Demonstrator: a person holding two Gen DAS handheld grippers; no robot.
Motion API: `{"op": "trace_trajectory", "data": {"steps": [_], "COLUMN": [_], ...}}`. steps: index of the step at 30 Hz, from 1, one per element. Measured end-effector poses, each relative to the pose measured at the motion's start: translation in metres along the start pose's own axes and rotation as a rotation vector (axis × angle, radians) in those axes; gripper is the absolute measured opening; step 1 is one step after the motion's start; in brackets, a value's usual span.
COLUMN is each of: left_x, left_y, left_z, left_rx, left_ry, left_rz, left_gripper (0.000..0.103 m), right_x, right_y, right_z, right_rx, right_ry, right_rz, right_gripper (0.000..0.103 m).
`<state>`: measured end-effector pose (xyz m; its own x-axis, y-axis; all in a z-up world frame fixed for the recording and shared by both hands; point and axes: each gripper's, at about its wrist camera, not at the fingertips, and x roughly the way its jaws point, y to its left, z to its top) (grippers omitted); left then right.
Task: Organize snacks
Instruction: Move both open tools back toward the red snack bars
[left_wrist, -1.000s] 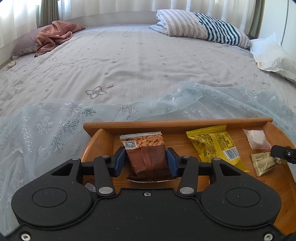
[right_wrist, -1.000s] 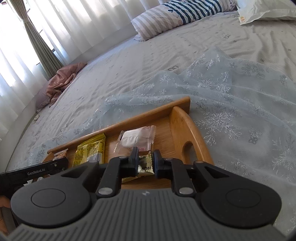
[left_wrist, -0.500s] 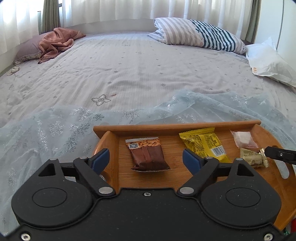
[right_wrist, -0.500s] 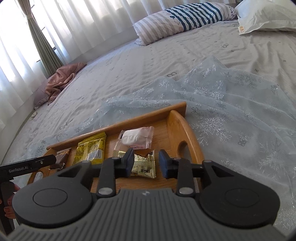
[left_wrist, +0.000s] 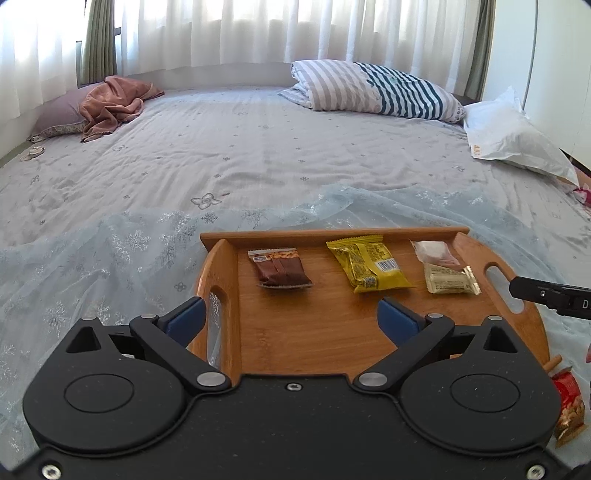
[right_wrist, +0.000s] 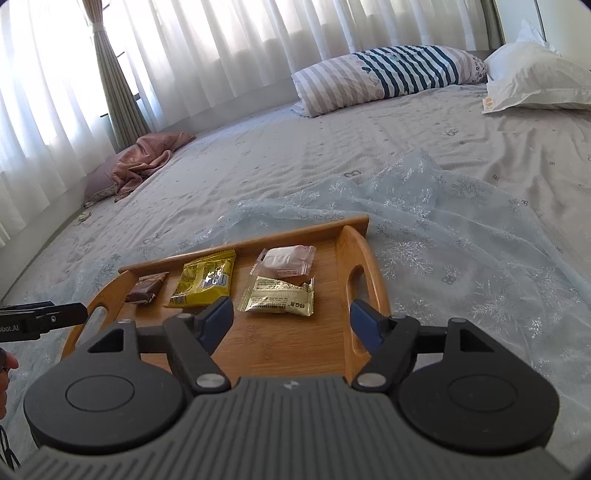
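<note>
A wooden tray (left_wrist: 325, 332) lies on the bed and also shows in the right wrist view (right_wrist: 295, 343). On it lie a brown almond bar (left_wrist: 280, 272) at the left, a yellow packet (left_wrist: 367, 266) in the middle, a pink-white packet (left_wrist: 434, 251) and a beige packet (left_wrist: 450, 282) at the right. In the right wrist view they appear as the bar (right_wrist: 146, 290), the yellow packet (right_wrist: 207, 277), the pink packet (right_wrist: 288, 258) and the beige packet (right_wrist: 279, 297). My left gripper (left_wrist: 291, 319) is open and empty above the tray's near part. My right gripper (right_wrist: 291, 319) is open and empty, drawn back from the beige packet.
A red snack packet (left_wrist: 569, 406) lies off the tray at the near right. A sheer blue cloth (left_wrist: 110, 251) lies under the tray. A striped pillow (left_wrist: 376, 90), a white pillow (left_wrist: 517, 136) and a pink cloth (left_wrist: 110, 103) lie at the far side of the bed.
My left gripper let go of the brown bar, opened wide and drew back. My right gripper let go of the beige packet, opened and drew back.
</note>
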<state>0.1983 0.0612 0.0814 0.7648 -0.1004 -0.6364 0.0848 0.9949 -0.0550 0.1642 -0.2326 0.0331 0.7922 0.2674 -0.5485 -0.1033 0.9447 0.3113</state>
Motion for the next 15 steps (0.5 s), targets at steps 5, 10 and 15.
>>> {"op": "trace_trajectory", "data": {"steps": [5, 10, 15], "left_x": [-0.029, -0.055, -0.076], "left_y": [-0.002, -0.002, -0.004], "left_z": [-0.023, -0.046, -0.072], "left_rx": [0.018, 0.021, 0.037], "left_ry": [-0.017, -0.034, -0.048], "left_rz": [-0.02, -0.033, -0.025], "left_gripper": [0.1, 0.101, 0.101], "right_x": [-0.024, -0.047, -0.066], "right_y": [0.003, 0.005, 0.006], "right_z": [-0.013, -0.031, -0.05], "right_rx": [-0.017, -0.045, -0.074], "right_ry": [-0.026, -0.051, -0.075], "right_rz": [0.023, 0.029, 0.012], "right_gripper": [0.085, 0.087, 0.088]}}
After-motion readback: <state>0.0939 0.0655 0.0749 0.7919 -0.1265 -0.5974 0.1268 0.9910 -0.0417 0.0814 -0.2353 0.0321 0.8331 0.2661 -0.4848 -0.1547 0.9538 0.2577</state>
